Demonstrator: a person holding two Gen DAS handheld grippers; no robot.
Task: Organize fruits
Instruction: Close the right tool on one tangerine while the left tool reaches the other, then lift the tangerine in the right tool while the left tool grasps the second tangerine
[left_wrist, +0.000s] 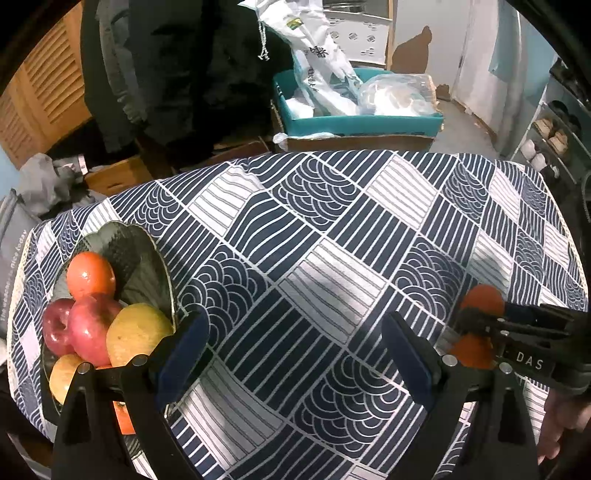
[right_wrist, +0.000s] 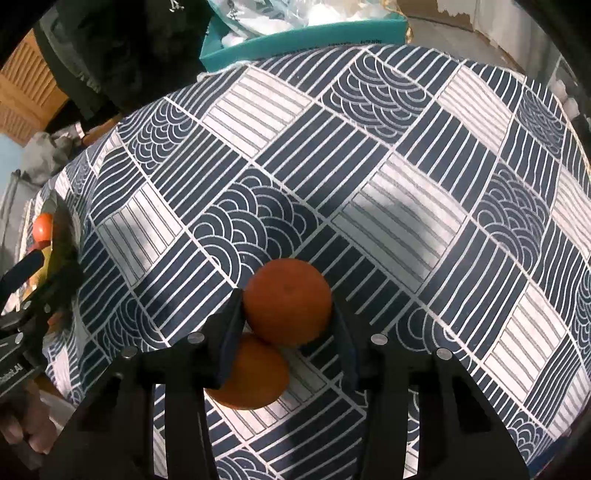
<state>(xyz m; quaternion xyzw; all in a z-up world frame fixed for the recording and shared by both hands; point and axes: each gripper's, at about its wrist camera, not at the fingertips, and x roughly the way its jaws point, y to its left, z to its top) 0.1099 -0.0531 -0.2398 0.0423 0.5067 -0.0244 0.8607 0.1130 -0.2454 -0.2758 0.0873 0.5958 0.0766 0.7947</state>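
- Far left, a glass bowl (left_wrist: 147, 258) holds apples, a yellow fruit and an orange, with the left gripper (left_wrist: 295, 354) just beside it, jaws wide apart over bare tablecloth (left_wrist: 332, 229).
- Rightward, the right gripper (right_wrist: 288, 317) is clenched on an orange (right_wrist: 288, 301) resting on the cloth.
- A second orange (right_wrist: 255, 376) touches it on the near side.
- Both are round, with no long axis.

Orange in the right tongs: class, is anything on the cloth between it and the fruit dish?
Nothing visible: between the orange and the dish lies bare tablecloth; the open left tongs hover above it.
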